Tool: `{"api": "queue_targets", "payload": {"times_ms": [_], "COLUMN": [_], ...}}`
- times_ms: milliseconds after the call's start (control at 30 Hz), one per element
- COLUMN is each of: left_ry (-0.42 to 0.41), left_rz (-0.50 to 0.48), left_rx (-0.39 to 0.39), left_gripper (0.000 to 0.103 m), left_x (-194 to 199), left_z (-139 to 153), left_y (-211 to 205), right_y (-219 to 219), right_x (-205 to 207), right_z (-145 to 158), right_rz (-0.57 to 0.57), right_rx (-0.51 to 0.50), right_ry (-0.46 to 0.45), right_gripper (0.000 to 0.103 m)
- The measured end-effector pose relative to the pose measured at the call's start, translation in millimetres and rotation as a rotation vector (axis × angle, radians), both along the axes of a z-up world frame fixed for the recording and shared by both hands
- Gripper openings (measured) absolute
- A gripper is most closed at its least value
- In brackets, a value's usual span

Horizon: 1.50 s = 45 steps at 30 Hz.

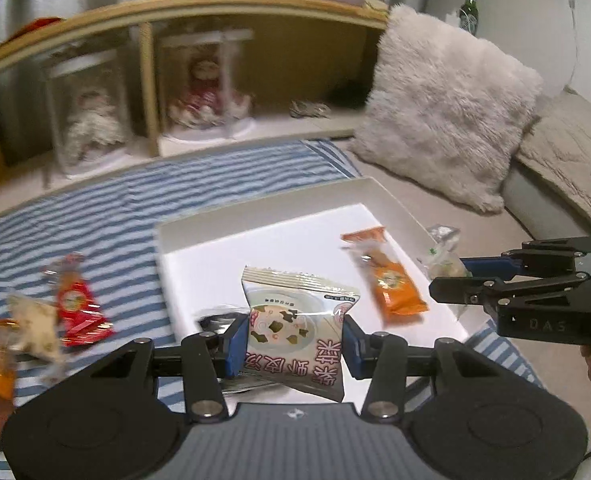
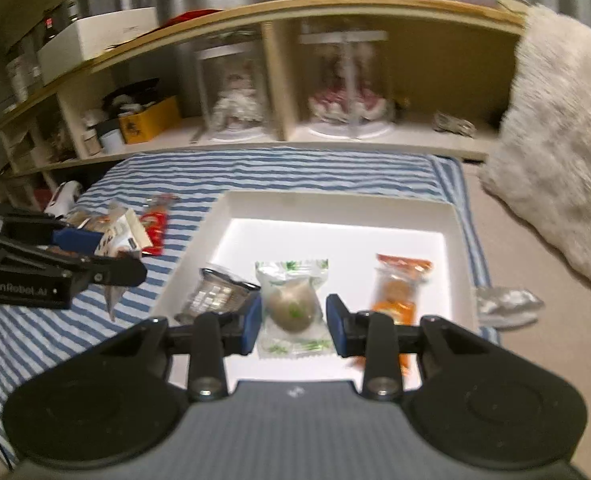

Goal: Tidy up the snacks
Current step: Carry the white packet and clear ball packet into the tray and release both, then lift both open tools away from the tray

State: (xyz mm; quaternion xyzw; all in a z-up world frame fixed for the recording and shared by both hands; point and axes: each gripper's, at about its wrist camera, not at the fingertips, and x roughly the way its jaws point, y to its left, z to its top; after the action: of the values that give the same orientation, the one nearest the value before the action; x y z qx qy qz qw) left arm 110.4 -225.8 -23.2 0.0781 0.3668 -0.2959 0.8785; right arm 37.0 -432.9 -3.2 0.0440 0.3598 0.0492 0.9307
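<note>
jaws: left gripper (image 1: 295, 340) clamped on soup packet (image 1: 295, 320); right gripper (image 2: 294, 320) clamped on green-print pastry (image 2: 292, 304). below: white tray (image 2: 335, 204); orange snack (image 2: 401, 288) right, silver packet (image 2: 215, 294) left.

The side of the left tongs (image 2: 113, 260), as seen by the right wrist camera, is marked "GenRobot.AI". The body of the right tongs (image 1: 451, 280), as seen by the left wrist camera, is marked "DAS". The soup sachet (image 1: 295, 328) held in the left tongs bears large red Chinese characters, upside down to the camera; the smaller print is illegible.
</note>
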Motion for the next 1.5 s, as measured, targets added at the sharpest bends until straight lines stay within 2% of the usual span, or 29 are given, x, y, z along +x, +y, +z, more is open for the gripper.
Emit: {"api": "queue_targets", "payload": {"times_ms": [167, 300, 467, 633, 800, 967, 1033, 1067, 1100, 1167, 1300, 1500], "left_ry": [0.063, 0.143, 0.264, 0.334, 0.346, 0.320, 0.324, 0.332, 0.336, 0.334, 0.316, 0.303], "left_rz": [-0.021, -0.019, 0.010, 0.074, 0.087, 0.071, 0.062, 0.051, 0.043, 0.030, 0.006, 0.002], "left_rx": [-0.004, -0.020, -0.047, -0.049, -0.064, -0.041, -0.038, -0.044, -0.050, -0.040, 0.000, 0.021], "left_gripper": [0.049, 0.049, 0.049, 0.049, 0.050, 0.050, 0.057, 0.065, 0.069, 0.072, 0.079, 0.084], "left_x": [5.0, 14.7, 30.9, 46.4, 54.9, 52.6, 52.6, 51.9, 50.5, 47.2, 39.4, 30.5], "left_z": [-19.4, -39.5, -70.0, -93.8, -99.5, -92.4, -90.6, -89.5, -88.2, -85.9, -81.1, -73.0], "left_y": [-29.1, -45.8, -53.4, -45.0, -32.0, -35.9, -37.6, -37.8, -38.1, -40.5, -44.4, -41.7], "right_y": [-25.7, -36.3, -45.4, -49.2, -45.4, -35.7, -35.0, -35.3, -36.1, -39.2, -45.2, -50.7], "right_x": [-3.6, -0.8, 7.0, 13.6, 22.4, 34.6, 39.1, 40.6, 41.5, 41.3, 36.3, 24.2], "right_z": [-15.9, -28.4, -40.4, -50.2, -58.7, -64.5, -64.9, -64.7, -64.6, -63.3, -63.2, -63.2], "right_rz": [-0.026, -0.033, -0.040, -0.045, -0.028, -0.011, -0.015, -0.022, -0.031, -0.063, -0.083, -0.086], "right_rx": [0.019, 0.038, 0.058, 0.085, 0.106, 0.115, 0.130, 0.138, 0.146, 0.158, 0.151, 0.131], "right_ry": [0.025, 0.049, 0.076, 0.100, 0.128, 0.146, 0.148, 0.146, 0.148, 0.151, 0.168, 0.189], "right_gripper": [0.041, 0.041, 0.041, 0.041, 0.041, 0.041, 0.042, 0.046, 0.056, 0.064, 0.064, 0.064]}}
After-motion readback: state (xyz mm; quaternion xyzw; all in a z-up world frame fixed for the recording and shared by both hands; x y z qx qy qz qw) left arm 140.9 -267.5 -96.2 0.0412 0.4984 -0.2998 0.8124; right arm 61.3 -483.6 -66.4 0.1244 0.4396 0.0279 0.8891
